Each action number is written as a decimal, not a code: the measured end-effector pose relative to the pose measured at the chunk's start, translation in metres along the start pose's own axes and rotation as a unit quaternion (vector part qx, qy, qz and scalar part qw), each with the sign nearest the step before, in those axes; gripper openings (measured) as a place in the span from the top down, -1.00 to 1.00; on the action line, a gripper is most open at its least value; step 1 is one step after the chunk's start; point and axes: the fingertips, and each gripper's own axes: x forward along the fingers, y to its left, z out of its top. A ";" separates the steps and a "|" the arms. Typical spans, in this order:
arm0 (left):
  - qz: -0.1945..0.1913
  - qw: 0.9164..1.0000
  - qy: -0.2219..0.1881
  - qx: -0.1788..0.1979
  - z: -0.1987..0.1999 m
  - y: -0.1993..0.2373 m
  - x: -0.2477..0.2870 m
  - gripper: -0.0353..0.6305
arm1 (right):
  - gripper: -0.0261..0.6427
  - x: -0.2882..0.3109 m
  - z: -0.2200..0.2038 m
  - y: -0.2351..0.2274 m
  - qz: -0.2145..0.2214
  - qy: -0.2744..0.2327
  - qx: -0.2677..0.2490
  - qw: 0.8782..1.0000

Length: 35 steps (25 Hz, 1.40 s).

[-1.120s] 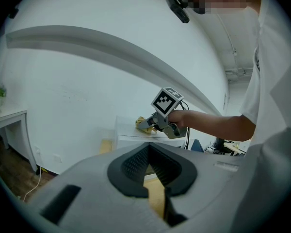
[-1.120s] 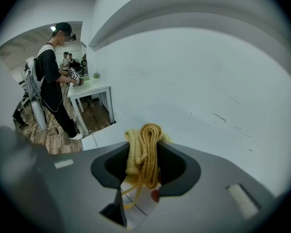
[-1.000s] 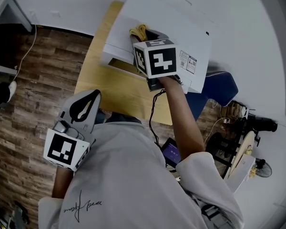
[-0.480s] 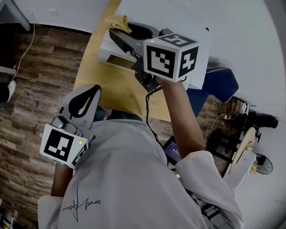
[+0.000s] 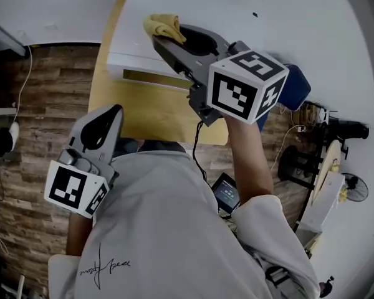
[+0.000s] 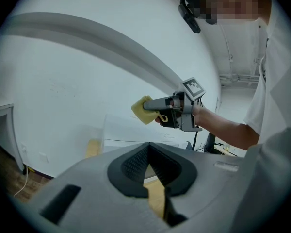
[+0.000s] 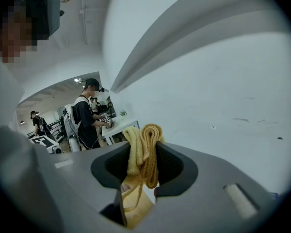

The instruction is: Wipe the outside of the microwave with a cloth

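The white microwave (image 5: 132, 53) stands on a wooden table (image 5: 156, 114) against a white wall. My right gripper (image 5: 164, 38) is shut on a folded yellow cloth (image 5: 161, 25) and holds it in the air over the microwave's top, near its left end. In the right gripper view the cloth (image 7: 146, 154) sticks up between the jaws of the right gripper (image 7: 142, 166), facing the wall. My left gripper (image 5: 116, 109) hangs shut and empty at the table's near edge, away from the microwave. The left gripper view shows the left gripper (image 6: 148, 152), the cloth (image 6: 144, 110) and the microwave (image 6: 131, 132) beyond.
A blue chair (image 5: 297, 90) stands right of the table, with cables and a fan (image 5: 352, 189) beyond it. Wood floor (image 5: 43, 104) lies to the left. In the right gripper view several people (image 7: 87, 115) stand by a white table (image 7: 120, 125) far off.
My right gripper has swung the cloth off the microwave's top, leftward and up, and turned. The left gripper has barely moved. The head camera has shifted.
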 end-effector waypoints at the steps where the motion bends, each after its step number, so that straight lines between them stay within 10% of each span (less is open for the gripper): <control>1: -0.003 1.000 0.001 0.002 0.001 -0.001 0.003 0.92 | 0.51 -0.006 -0.001 -0.003 -0.006 -0.003 0.002 1.000; 35: -0.021 0.999 0.022 0.035 0.015 -0.039 0.047 0.93 | 0.55 -0.183 -0.117 -0.033 -0.165 -0.064 0.094 0.980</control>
